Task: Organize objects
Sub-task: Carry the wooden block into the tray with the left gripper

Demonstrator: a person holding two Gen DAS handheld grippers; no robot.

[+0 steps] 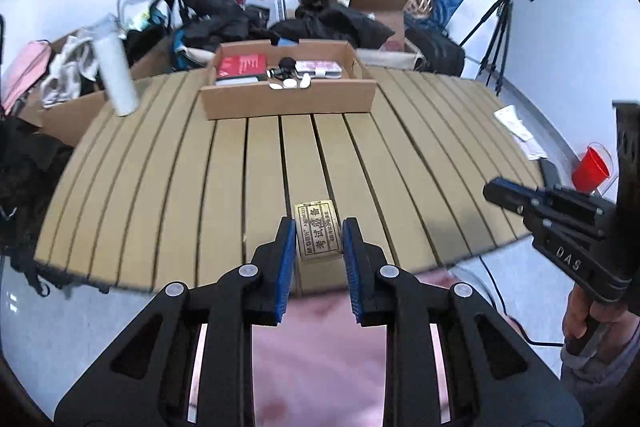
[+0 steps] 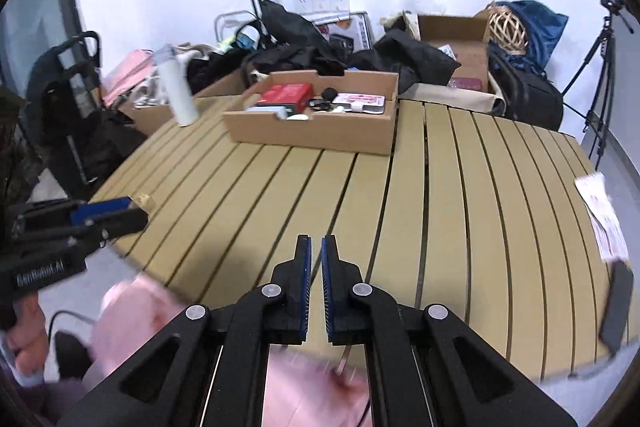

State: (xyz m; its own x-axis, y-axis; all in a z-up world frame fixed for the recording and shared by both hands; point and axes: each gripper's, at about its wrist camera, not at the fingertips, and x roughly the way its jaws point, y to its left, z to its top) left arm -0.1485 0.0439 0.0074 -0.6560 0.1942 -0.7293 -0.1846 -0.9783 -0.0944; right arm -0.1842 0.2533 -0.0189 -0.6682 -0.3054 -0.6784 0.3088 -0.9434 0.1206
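A small tan eraser box (image 1: 318, 237) sits clamped between the blue pads (image 1: 286, 259) of the left gripper (image 1: 317, 255), over the near edge of the slatted table (image 1: 160, 167); the right gripper (image 2: 316, 263) is clenched on nothing; at the table's far side stands a cardboard tray (image 1: 288, 101); left of it, a white bottle (image 1: 114, 67).

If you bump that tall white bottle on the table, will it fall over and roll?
Probably. The white bottle is tall and narrow and stands on a small base near the edge of the slatted table, so a bump up high would likely tip it. Being round, it could then roll, maybe off the edge.
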